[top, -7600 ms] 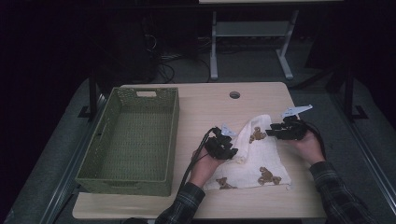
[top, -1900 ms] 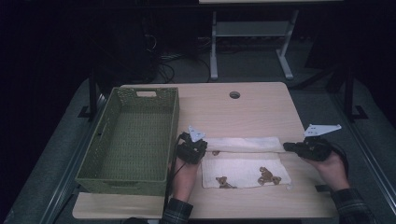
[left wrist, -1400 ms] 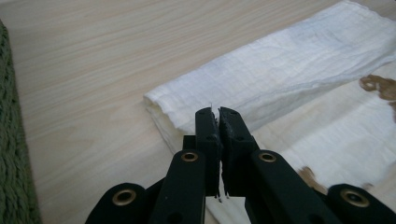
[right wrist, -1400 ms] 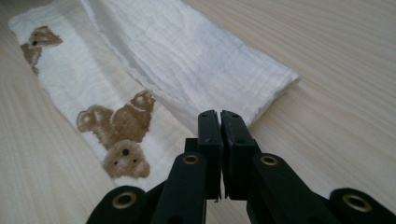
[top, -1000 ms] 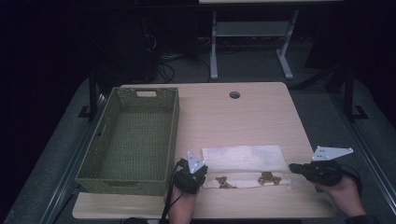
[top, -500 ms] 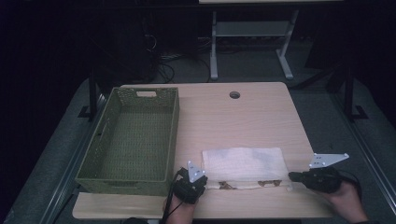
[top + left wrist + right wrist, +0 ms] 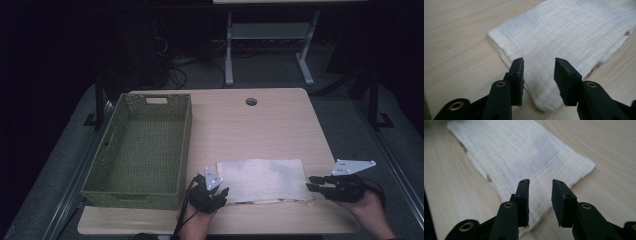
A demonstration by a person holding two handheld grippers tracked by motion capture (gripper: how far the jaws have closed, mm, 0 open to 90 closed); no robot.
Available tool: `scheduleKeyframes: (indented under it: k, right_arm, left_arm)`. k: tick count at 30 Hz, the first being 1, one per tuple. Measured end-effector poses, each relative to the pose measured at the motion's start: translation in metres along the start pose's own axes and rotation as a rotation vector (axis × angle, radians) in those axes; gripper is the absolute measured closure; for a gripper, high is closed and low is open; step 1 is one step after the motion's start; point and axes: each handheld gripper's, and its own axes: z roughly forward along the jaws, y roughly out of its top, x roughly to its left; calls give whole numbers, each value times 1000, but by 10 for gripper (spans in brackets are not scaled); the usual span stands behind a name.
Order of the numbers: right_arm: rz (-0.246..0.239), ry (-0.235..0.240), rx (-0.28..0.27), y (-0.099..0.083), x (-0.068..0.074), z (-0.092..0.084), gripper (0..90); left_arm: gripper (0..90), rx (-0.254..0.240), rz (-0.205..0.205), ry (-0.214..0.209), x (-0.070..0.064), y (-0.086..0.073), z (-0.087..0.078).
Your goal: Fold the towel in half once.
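High view first: the folded cloth (image 7: 263,181) lies flat on the table (image 7: 260,125), just right of the green basket (image 7: 142,150). Left gripper (image 7: 214,196) sits at the cloth's left end, right gripper (image 7: 320,184) at its right end. Both have just been opening, jaws parted, nothing pinched between them, cloth lying free beneath. To do this well, I'd say lift both clear evenly, no snagging the edge, so the fold stays square before the next grab.

The folded white cloth (image 7: 263,180) lies flat as a rectangle near the table's front edge.
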Motion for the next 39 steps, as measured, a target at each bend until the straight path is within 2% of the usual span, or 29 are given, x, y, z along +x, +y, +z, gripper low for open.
scheduleKeyframes:
  k: [7, 11, 13, 15, 21, 22, 24, 27, 29, 30, 31, 32, 33, 39]
  right_arm:
    - [4, -23, -17, 21, -19, 16, 649]
    - [6, -45, -20, 35, -36, 30, 661]
    - [24, -53, -10, 40, -46, 38, 667]
    - [40, -63, 5, 42, -57, 46, 672]
    - [68, -56, 31, 40, -74, 57, 671]
    - [60, -52, 30, 39, -76, 59, 671]
    - [71, -52, 48, 38, -77, 63, 672]
    - [46, -48, 66, 36, -79, 71, 694]
    - [56, -43, 67, 36, -78, 70, 705]
    - [52, -43, 66, 35, -78, 70, 735]
    - [50, -39, 62, 34, -78, 70, 802]
    - [50, -39, 62, 34, -78, 70, 802]
    - [57, -30, 63, 34, -77, 70, 846]
    - [35, -40, 66, 34, -75, 70, 856]
  left_arm:
    - [547, 12, -3, 26, 17, 19, 22]
    - [529, 36, 3, 33, 26, 27, 39]
    - [528, 42, -1, 40, 29, 30, 45]
    - [527, 47, -8, 44, 34, 33, 50]
    - [519, 62, -20, 63, 49, 41, 60]
    - [519, 62, -25, 67, 50, 42, 60]
    - [519, 59, -35, 75, 54, 43, 61]
    - [518, 59, -34, 82, 57, 46, 62]
    - [518, 59, -35, 84, 57, 47, 63]
    - [518, 60, -34, 84, 58, 47, 64]
    - [518, 62, -36, 82, 59, 47, 65]
    - [518, 65, -36, 83, 59, 47, 66]
    - [519, 73, -29, 90, 60, 46, 68]
    - [551, 85, -32, 85, 62, 45, 74]
